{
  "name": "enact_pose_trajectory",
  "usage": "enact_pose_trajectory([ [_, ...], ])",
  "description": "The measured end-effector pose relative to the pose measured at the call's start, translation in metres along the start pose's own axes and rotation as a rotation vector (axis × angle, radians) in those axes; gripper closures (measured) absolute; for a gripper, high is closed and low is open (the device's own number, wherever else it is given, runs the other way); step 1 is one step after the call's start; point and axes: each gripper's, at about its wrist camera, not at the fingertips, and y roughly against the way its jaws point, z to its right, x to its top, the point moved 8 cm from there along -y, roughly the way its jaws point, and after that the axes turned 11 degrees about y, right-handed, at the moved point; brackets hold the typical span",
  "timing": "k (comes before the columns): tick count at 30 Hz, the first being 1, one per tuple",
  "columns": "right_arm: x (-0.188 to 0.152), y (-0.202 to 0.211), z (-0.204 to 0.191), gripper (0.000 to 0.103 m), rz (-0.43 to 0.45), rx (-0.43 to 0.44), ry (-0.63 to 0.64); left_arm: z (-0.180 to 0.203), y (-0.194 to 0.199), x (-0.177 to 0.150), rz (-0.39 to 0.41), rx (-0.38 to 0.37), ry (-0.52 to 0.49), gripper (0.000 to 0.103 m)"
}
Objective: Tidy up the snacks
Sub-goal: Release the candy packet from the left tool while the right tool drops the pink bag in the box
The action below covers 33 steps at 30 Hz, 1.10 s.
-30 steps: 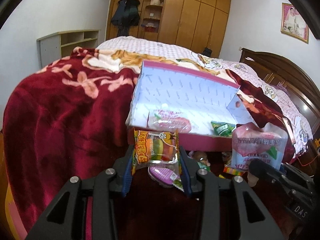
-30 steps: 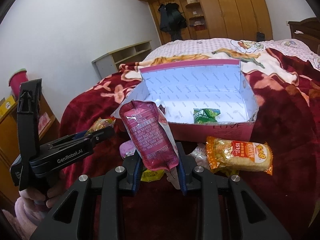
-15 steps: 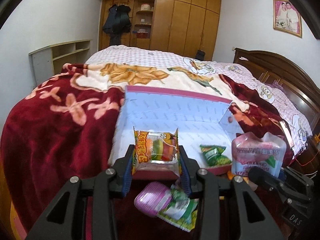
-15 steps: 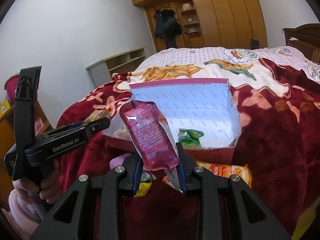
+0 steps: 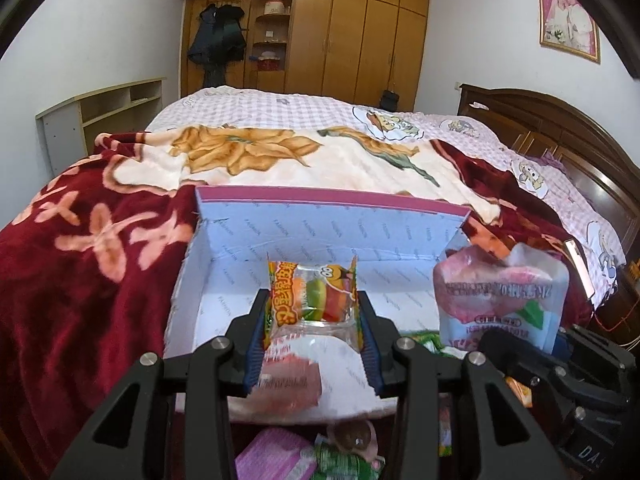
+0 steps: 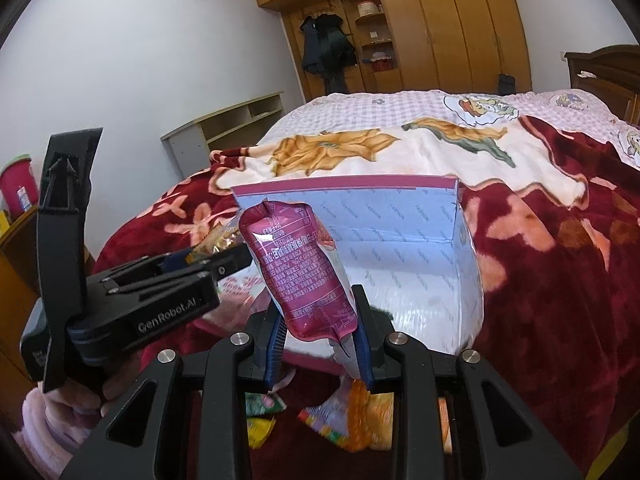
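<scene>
My left gripper (image 5: 313, 334) clamped a gummy-burger packet (image 5: 312, 300) and my right gripper (image 6: 318, 342) a magenta pouch (image 6: 300, 268) above the pink-rimmed cardboard box (image 5: 320, 200); more snack packets (image 6: 352, 420) lay loose before its near edge.

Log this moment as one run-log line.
left gripper: shut on gummy burger packet | right gripper: shut on pink pouch | both above open box | not yet released

box (image 5: 320, 232) open on top, raised back wall, snacks (image 5: 344, 456) littering blanket in front
</scene>
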Motion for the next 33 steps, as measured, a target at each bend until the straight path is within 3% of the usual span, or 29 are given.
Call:
enact_pose_trajectory([
  [9, 0.008, -0.037, 0.028, 0.072, -0.04, -0.022, -0.039, -0.003, -0.04, 0.012, -0.03, 0.04, 0.002, 0.061],
  [17, -0.001, -0.065, 0.044, 0.073, -0.09, -0.036, -0.066, 0.004, -0.074, 0.001, -0.094, 0.032, 0.002, 0.061],
  [33, -0.006, -0.076, 0.053, 0.07, -0.081, -0.042, -0.102, 0.004, -0.089, -0.007, -0.142, 0.039, -0.003, 0.061],
])
